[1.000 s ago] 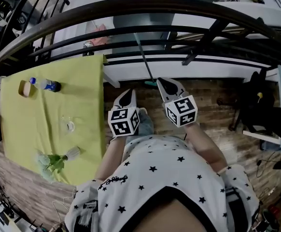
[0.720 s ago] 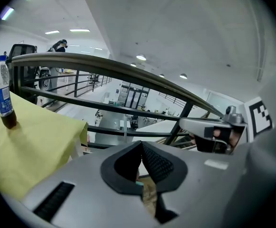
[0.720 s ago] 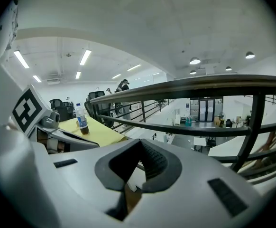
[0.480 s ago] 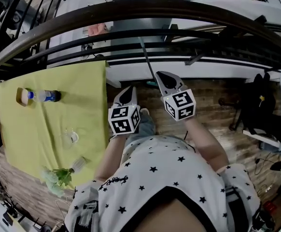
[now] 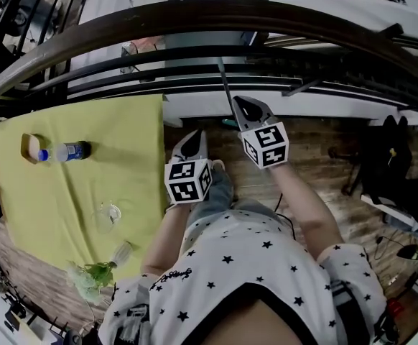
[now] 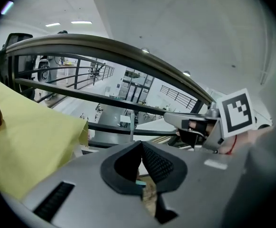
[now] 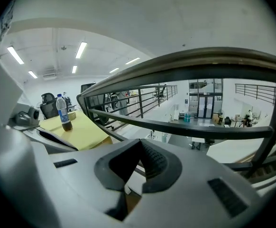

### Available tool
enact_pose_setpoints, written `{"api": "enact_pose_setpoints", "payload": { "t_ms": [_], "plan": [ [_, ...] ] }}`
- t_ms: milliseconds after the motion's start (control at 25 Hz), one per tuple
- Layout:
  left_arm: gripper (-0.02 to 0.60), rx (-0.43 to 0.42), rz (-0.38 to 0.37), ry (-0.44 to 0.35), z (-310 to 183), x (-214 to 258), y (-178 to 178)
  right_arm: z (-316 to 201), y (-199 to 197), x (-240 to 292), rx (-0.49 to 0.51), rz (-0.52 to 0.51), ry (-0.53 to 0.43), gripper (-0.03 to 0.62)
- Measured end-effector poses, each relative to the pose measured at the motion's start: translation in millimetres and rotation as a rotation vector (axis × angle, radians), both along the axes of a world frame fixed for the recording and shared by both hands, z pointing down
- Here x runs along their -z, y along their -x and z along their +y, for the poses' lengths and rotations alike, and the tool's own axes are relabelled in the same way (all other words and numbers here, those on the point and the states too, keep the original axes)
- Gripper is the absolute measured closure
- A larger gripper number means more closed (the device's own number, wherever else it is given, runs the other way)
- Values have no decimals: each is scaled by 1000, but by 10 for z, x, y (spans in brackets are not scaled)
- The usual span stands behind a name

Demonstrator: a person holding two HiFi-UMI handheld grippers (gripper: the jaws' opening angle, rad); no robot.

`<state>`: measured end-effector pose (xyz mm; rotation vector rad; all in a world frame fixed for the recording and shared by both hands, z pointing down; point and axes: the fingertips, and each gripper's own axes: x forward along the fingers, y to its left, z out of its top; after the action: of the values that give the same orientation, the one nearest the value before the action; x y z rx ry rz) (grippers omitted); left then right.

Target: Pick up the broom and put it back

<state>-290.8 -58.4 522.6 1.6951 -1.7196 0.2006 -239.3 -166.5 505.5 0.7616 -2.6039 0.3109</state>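
No writing can be read anywhere here. The bottle (image 7: 63,112) carries a blue label whose print is too small to read, and the cube (image 5: 266,144) on each of your tongs shows only black-and-white square markers.

The broom (image 5: 225,92) leans against the dark railing (image 5: 194,16) at the far side of the wooden floor, just right of the yellow table (image 5: 72,192). Its thin handle is the long axis. It runs from the rails at the far end down and slightly right to the floor, where its teal head (image 5: 227,123) sits at the near end. In the left gripper view the handle (image 6: 131,129) shows as a pale, nearly upright stick beyond the jaws.

Your right gripper (image 5: 241,106) points at the railing with its tip just beside the lower handle. Whether it touches, I cannot tell. Its jaws are closed together with nothing between them.

Your left gripper (image 5: 193,141) sits nearer you and to the left, close to the table's edge and apart from the broom. Its jaws also meet at the tip and hold nothing.

The bottle stands upright on the far left of the table.
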Motion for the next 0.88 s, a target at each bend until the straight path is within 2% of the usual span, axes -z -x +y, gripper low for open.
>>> {"api": "enact_pose_setpoints", "payload": {
  "t_ms": [720, 880],
  "plan": [
    [571, 12, 54, 65, -168, -517, 274, -877, 479, -843, -92, 42, 34, 598],
    [571, 8, 60, 78, -186, -623, 306, -1055, 561, -1042, -101, 58, 45, 565]
  ]
}}
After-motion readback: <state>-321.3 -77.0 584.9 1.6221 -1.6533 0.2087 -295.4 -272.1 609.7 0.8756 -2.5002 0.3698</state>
